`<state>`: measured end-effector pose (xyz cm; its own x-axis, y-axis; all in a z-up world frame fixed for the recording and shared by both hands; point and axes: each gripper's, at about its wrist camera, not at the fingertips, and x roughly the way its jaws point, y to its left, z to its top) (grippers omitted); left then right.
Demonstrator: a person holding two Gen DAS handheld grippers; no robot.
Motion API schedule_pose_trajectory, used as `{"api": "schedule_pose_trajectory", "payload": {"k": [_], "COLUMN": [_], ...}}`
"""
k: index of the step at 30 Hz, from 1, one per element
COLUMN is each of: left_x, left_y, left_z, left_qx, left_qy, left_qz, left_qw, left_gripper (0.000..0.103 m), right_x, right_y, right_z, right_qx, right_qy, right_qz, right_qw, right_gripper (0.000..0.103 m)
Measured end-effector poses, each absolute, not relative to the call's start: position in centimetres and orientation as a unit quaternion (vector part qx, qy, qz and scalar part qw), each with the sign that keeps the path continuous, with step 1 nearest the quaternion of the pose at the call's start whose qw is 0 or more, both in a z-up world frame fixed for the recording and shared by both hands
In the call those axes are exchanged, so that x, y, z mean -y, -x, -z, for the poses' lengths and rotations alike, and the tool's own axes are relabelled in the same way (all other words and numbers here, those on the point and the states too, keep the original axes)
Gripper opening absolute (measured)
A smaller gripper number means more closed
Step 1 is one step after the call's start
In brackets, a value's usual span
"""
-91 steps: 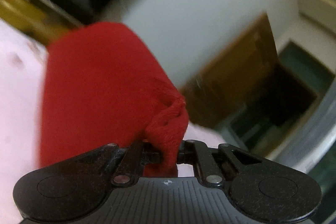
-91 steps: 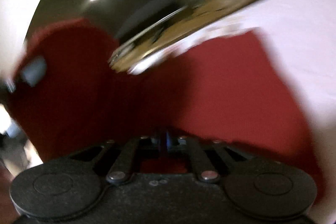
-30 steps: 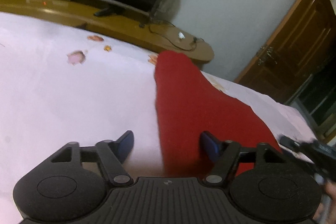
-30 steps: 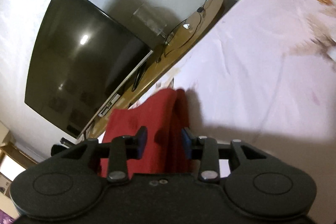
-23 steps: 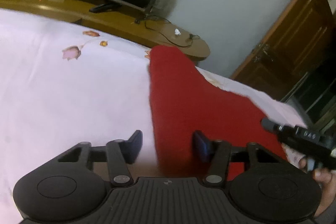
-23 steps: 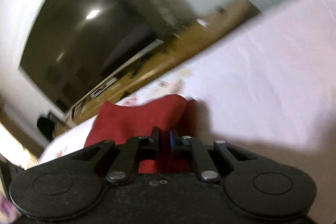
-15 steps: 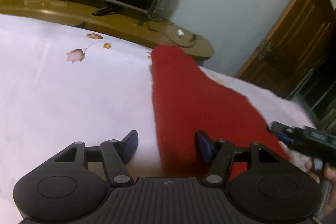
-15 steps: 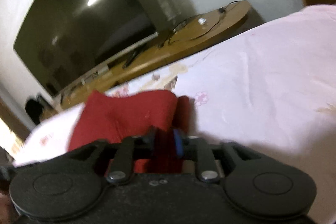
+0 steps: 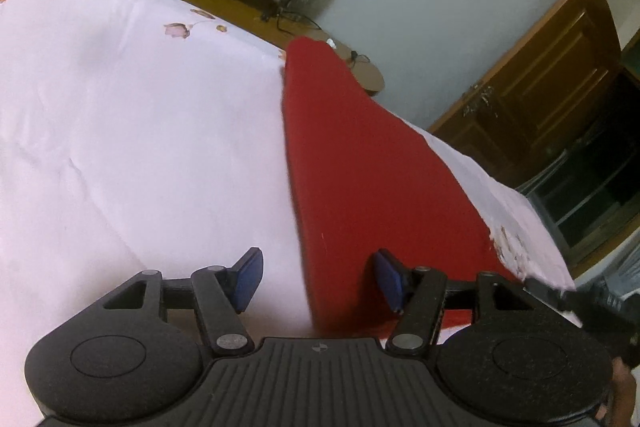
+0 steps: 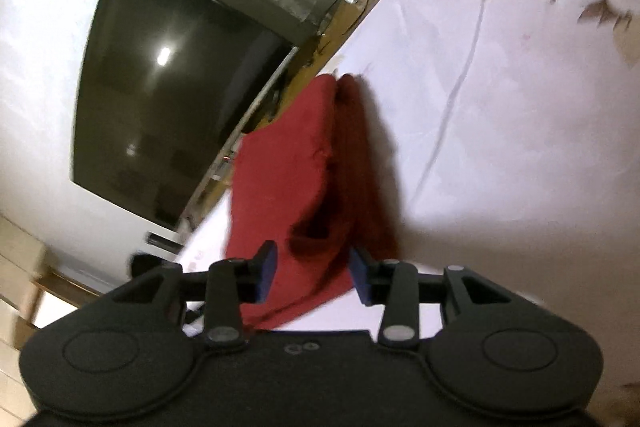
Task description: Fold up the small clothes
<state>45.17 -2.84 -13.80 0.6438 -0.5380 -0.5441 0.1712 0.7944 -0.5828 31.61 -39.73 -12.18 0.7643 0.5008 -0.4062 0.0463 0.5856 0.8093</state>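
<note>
The red garment [image 9: 360, 163] lies flat on the bed's pale pink sheet [image 9: 120, 115], a long folded strip running away from both tools toward the wooden TV stand [image 9: 248, 23] at the bed's far edge.

In the left wrist view, the left tool [image 9: 316, 275] hovers over the near end of the garment with its blue pads standing fairly wide apart. The garment's left edge runs between the pads: the left pad [image 9: 248, 277] sits over bare sheet, just beside the cloth, while the right pad [image 9: 388, 279] is over the red fabric. Neither pad presses on the cloth. The garment stretches from this tool up and slightly rightward, its far tip near the stand. At the lower right edge of that view, part of the other tool and a bit of a hand show, beside the garment's right side.

In the right wrist view, the right tool [image 10: 312, 275] sits at the garment's [image 10: 296, 179] near end with its pads at a narrower gap, and its jaws have just been opening. A bunched fold of red cloth stands between the pads; the pads appear clear of it, with a little gap on each side. From this tool the garment extends away toward the dark television [image 10: 160, 87] on the wall, showing a folded upper layer with a darker second layer along its right side.
</note>
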Motion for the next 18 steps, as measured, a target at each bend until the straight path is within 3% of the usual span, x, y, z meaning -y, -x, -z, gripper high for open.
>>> {"api": "schedule_pose_trajectory", "payload": {"k": [2,3,4,9,11,15,18], "left_x": [3.0,3.1,3.1,4.2,4.4,2.8,3.4], "left_y": [-45.2,-45.3,-45.3,-44.9,-44.7,-43.7,-44.4], "left_z": [13.8,13.7,13.6,13.6,13.2,10.7,10.1], "left_qx": [-0.372,-0.372,-0.372,-0.360,-0.362,-0.338,-0.334], "left_qy": [0.239,0.239,0.234,0.157,0.145,0.146,0.145], "left_qz": [0.202,0.203,0.204,0.214,0.211,0.197,0.209], "left_qw": [0.874,0.874,0.875,0.894,0.897,0.909,0.908], "left_gripper": [0.061,0.061,0.061,0.060,0.060,0.061,0.061], "right_x": [39.4,39.0,38.8,38.3,39.3,39.0,37.9], "right_y": [-32.3,-32.9,-33.3,-32.9,-32.5,-31.8,-31.8], "right_z": [12.2,12.5,12.6,13.6,15.0,12.8,9.9], "right_qx": [-0.309,-0.317,-0.329,-0.343,-0.335,-0.312,-0.284], "right_qy": [-0.445,-0.439,-0.424,-0.366,-0.413,-0.390,-0.320], "right_qz": [-0.139,-0.131,-0.113,-0.069,-0.070,-0.058,-0.074], "right_qw": [0.829,0.830,0.836,0.862,0.844,0.865,0.901], "right_gripper": [0.039,0.030,0.014,0.011,0.009,0.022,0.022]}}
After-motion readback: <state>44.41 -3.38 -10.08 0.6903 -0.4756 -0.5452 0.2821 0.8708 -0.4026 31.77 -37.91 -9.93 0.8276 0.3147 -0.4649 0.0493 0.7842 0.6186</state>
